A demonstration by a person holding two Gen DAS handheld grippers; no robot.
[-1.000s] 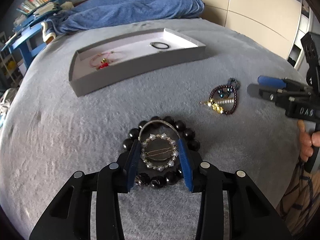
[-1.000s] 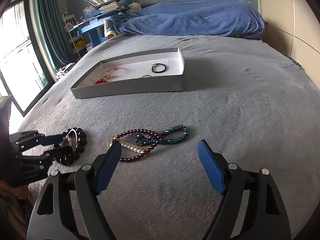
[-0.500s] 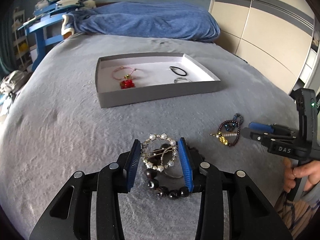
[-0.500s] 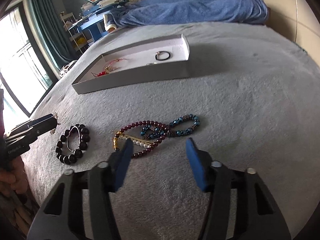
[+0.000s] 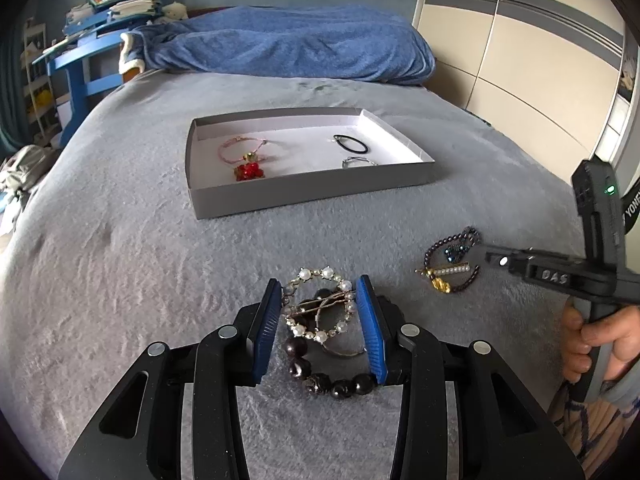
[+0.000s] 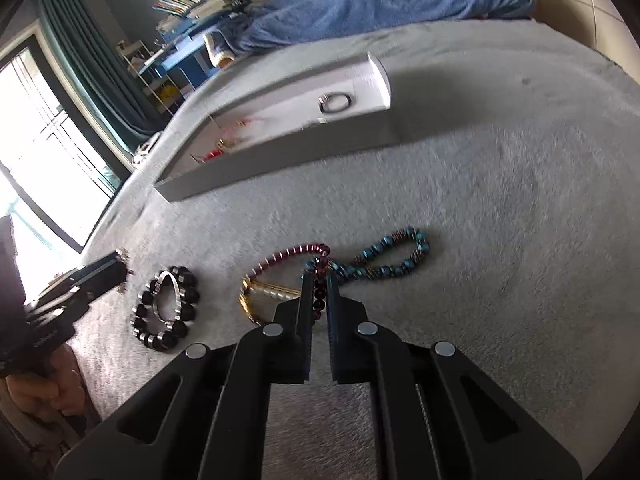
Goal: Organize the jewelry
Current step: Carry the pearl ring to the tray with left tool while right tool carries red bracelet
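Jewelry is seen scattered on a grey bed, with some pieces already lying in a grey tray at upper centre of the left wrist view. Inside the tray a pink cord bracelet with a red charm, a black hair tie and a silver ring are noted. At lower centre of that view, a pearl ring-shaped clip is held between the blue pads of the left claw, raised above a black bead bracelet that lies on the bed. In the right wrist view the right claw is drawn narrow, with dark red beads of a garnet bead bracelet pinched between its pads at centre frame. A gold pearl bar clip is seen just left of the pads, and a blue bead bracelet lies to the right, touching the garnet strand. A blue blanket is bunched at the head of the bed.
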